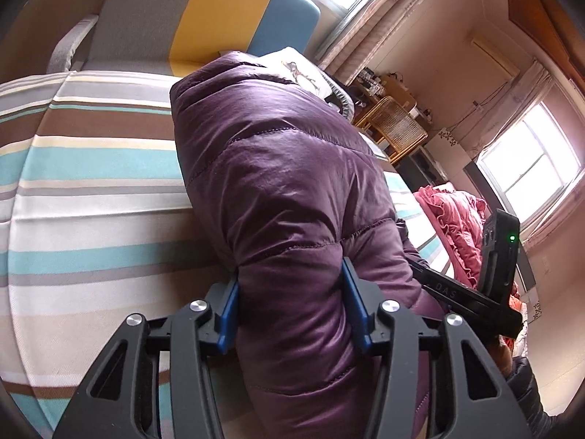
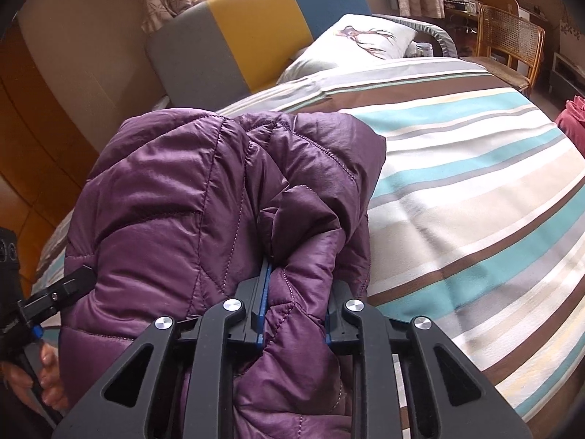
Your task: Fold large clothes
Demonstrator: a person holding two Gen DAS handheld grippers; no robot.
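Both grippers clamp purple jacket [image 1: 285, 183]: left gripper [image 1: 290, 309], right gripper [image 2: 298, 314]. Jacket's near end cut off; long axis runs toward headboard [image 2: 256, 29] across striped bed [image 2: 457, 183].

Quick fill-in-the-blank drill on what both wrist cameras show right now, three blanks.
1. Both grippers clamp a quilted jacket coloured ____.
2. The jacket lies on a bed cover patterned with ____.
3. In the right wrist view, the chair beyond the bed is made of ____.

Missing words: purple; stripes; rattan
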